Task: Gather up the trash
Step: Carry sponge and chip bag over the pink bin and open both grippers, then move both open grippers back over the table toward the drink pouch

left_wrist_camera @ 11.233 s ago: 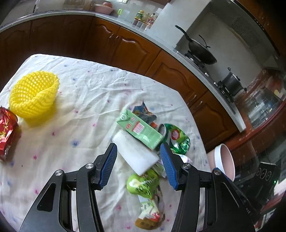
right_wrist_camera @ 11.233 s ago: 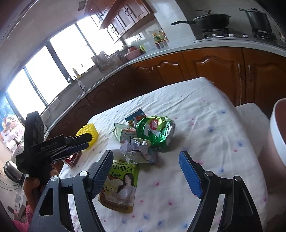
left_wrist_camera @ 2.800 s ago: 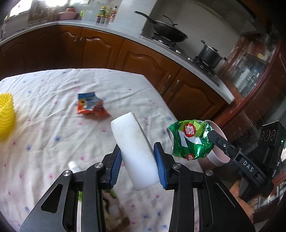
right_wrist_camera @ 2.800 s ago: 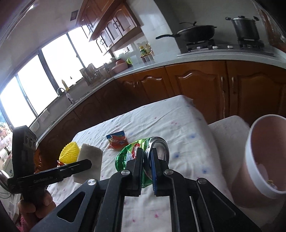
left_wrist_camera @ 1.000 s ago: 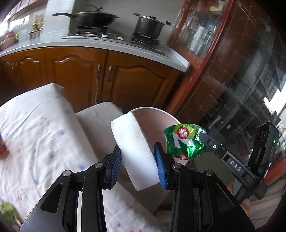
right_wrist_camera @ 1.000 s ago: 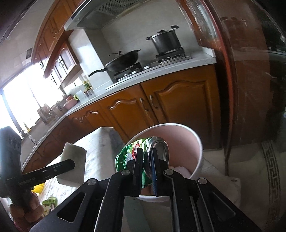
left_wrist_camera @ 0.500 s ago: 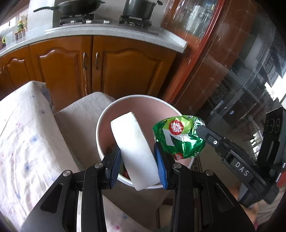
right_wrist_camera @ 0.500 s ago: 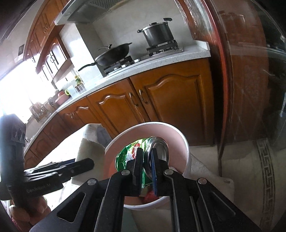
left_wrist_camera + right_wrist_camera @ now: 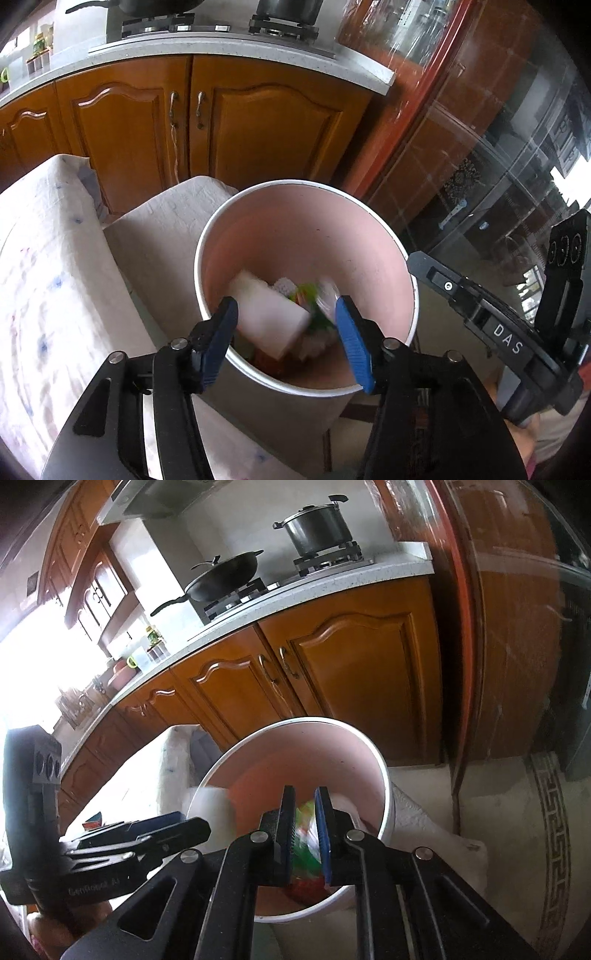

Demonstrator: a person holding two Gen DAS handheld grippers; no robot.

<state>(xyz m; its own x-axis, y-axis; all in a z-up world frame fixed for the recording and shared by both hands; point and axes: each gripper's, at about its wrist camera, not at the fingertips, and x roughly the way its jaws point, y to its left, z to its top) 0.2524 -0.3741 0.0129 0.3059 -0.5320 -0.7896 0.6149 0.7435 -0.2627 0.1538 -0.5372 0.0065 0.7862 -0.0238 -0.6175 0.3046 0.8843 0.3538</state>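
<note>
Kitchen with wooden cabinets (image 9: 229,125) and a stove behind both hand-held grippers, cloth-covered worktop (image 9: 48,280) off to the left one's side. Pink bin (image 9: 258,229) sits right under both. Left hand-held gripper (image 9: 284,314) has just opened, grasping nothing; white foam block (image 9: 269,314) lies tilted inside below it, long axis slanting. Right hand-held gripper (image 9: 304,801) has just parted slightly, crushed green can (image 9: 314,295) blurred below.

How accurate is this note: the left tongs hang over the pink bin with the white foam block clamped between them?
Not clamped. The left wrist view shows the left tongs open, jaws having just been opening, and the white foam block lying loose down inside the pink bin. They do hang over the bin.
</note>
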